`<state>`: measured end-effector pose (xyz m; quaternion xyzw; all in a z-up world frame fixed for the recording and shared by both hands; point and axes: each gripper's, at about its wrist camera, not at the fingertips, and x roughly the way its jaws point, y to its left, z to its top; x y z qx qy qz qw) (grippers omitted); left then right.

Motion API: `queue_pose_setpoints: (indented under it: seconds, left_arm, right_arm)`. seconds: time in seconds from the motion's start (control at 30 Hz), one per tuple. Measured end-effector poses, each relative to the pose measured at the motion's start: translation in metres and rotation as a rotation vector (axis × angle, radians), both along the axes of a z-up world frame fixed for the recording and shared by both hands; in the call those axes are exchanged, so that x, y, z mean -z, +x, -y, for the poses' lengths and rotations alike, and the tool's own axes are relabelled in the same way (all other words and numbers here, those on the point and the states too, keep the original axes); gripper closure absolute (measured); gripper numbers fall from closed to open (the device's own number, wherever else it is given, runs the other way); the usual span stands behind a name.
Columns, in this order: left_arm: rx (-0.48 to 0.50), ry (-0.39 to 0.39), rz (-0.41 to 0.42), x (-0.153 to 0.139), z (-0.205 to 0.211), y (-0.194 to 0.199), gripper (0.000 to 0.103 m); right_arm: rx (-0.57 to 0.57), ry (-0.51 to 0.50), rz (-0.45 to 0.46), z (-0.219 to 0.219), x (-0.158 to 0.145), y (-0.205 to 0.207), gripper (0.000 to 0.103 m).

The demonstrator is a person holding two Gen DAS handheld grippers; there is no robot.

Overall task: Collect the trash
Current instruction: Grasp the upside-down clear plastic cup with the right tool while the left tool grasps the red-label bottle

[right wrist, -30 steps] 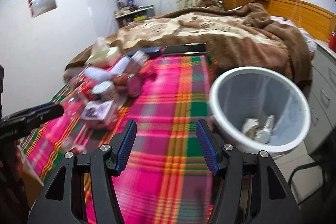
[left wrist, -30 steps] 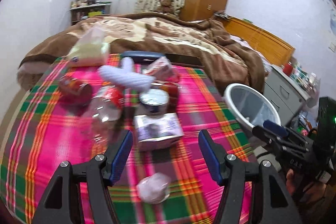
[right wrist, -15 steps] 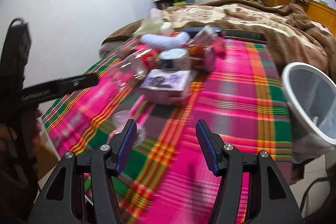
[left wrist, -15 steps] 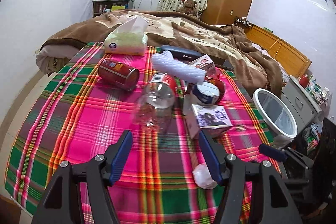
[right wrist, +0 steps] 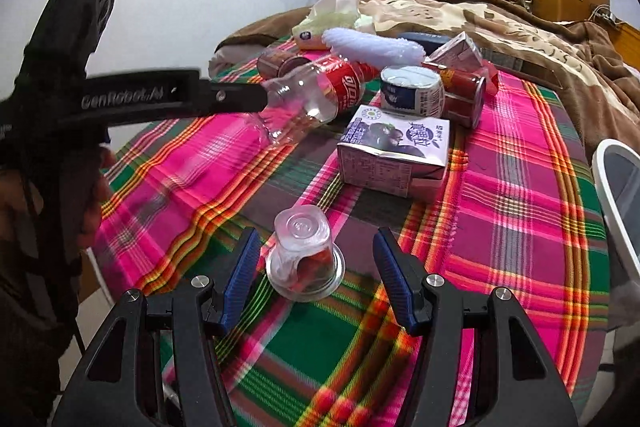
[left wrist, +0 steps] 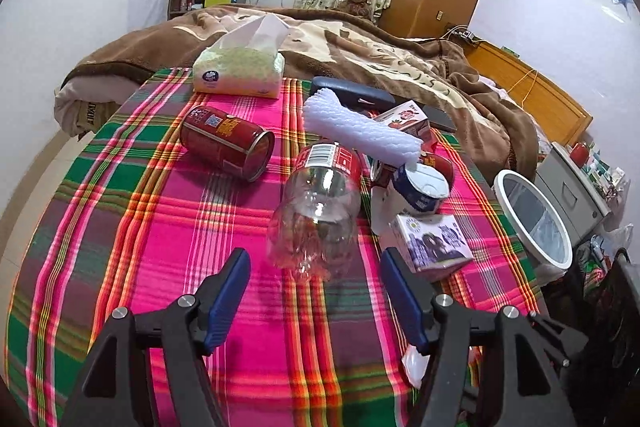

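Note:
Trash lies on a plaid tablecloth. An empty clear plastic bottle with a red label lies just ahead of my open left gripper; it also shows in the right wrist view. A red can, a white foam net, a blue-white can and a purple carton lie around it. My open right gripper straddles an upturned clear plastic cup without touching it. The white trash bin stands off the table's right edge.
A tissue pack and a dark case sit at the table's far edge, with a small juice carton beside them. A bed with a brown blanket lies behind. The left gripper's body reaches in over the table's left.
Both grippers swung left, away from the bin. The left one drew back and now faces the bottle. The right one moved in over the upturned cup.

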<state>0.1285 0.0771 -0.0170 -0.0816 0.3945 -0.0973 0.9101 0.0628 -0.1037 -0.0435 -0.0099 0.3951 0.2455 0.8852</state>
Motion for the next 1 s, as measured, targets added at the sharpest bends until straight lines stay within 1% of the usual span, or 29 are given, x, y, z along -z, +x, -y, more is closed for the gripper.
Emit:
queue_pose_setpoints:
  seconds: [0.1,0.13,0.2,0.27,0.33,0.4,0.53,0.6,0.73,0.9,1.0]
  left_arm:
    - [0.014,-0.002,-0.009,0.002,0.001,0.013,0.036]
    - [0.020,-0.007,-0.012,0.003,0.002,0.018,0.036]
    - [0.023,-0.015,-0.024,0.004,0.002,0.027,0.035]
    - [0.030,-0.018,-0.031,0.005,0.004,0.036,0.035]
    - [0.043,-0.013,-0.030,0.006,0.006,0.044,0.030]
    - [0.050,-0.014,-0.036,0.006,0.008,0.053,0.023]
    - [0.062,-0.011,-0.071,0.012,0.012,0.072,0.022]
    - [0.066,-0.012,-0.074,0.013,0.014,0.077,0.022]
    - [0.083,-0.036,-0.106,0.020,0.018,0.090,0.022]
    - [0.095,-0.006,-0.121,0.026,0.027,0.098,0.022]
    - [0.092,-0.006,-0.134,0.031,0.028,0.101,0.023]
  right_arm:
    - [0.013,0.004,-0.018,0.000,0.002,0.001,0.044]
    - [0.025,0.001,-0.021,0.001,0.001,0.002,0.052]
    - [0.043,-0.003,-0.030,0.002,0.002,0.003,0.061]
    - [0.055,-0.008,-0.040,0.004,0.002,0.004,0.062]
    - [0.066,-0.013,-0.043,0.005,0.002,0.003,0.073]
    - [0.082,-0.020,-0.040,0.008,0.001,0.005,0.073]
    - [0.114,-0.026,-0.032,0.016,-0.003,0.008,0.073]
    - [0.134,-0.024,-0.034,0.023,-0.003,0.012,0.073]
    - [0.171,-0.023,-0.036,0.034,-0.004,0.018,0.073]
    - [0.212,-0.022,-0.030,0.044,-0.007,0.023,0.073]
    - [0.230,-0.013,-0.033,0.049,-0.008,0.024,0.073]
